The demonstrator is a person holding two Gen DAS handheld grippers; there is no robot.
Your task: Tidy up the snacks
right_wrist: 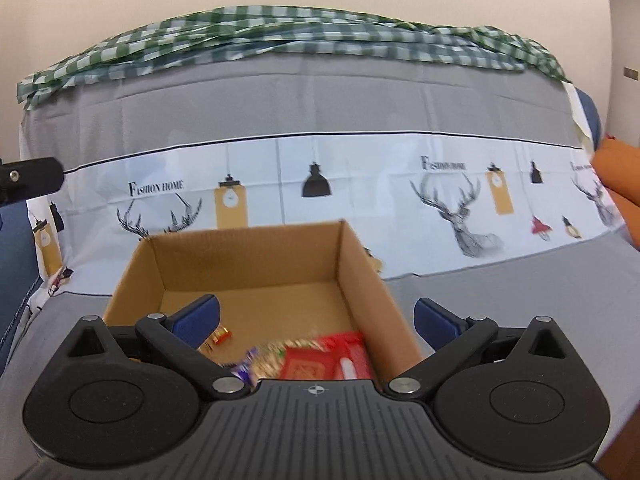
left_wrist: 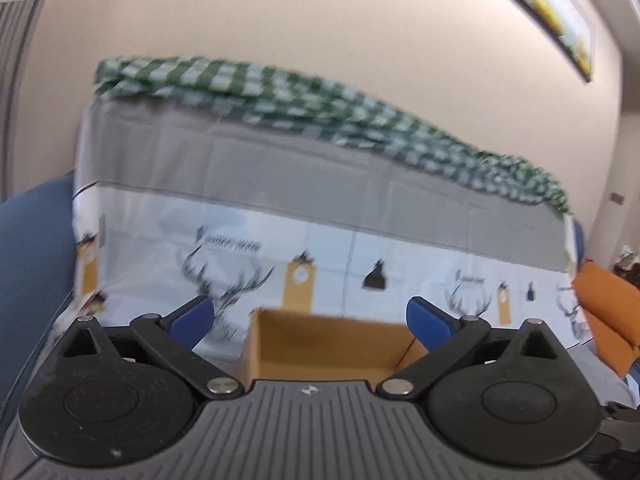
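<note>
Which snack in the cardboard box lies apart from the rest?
The small red-and-gold wrapped candy, lying alone on the open brown cardboard box floor by the right claw's left finger; the red packet and purple wrapper are bunched together.

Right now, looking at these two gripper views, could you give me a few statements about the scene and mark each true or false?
1. The cardboard box holds snack packets. True: a red packet lies inside.
2. The right gripper grips a snack. False: its jaws are open, holding nothing.
3. A green checked cloth lies along the top of the sofa back. True.
4. The left gripper is shut. False: open.
5. The cushion is purple. False: orange.
</note>
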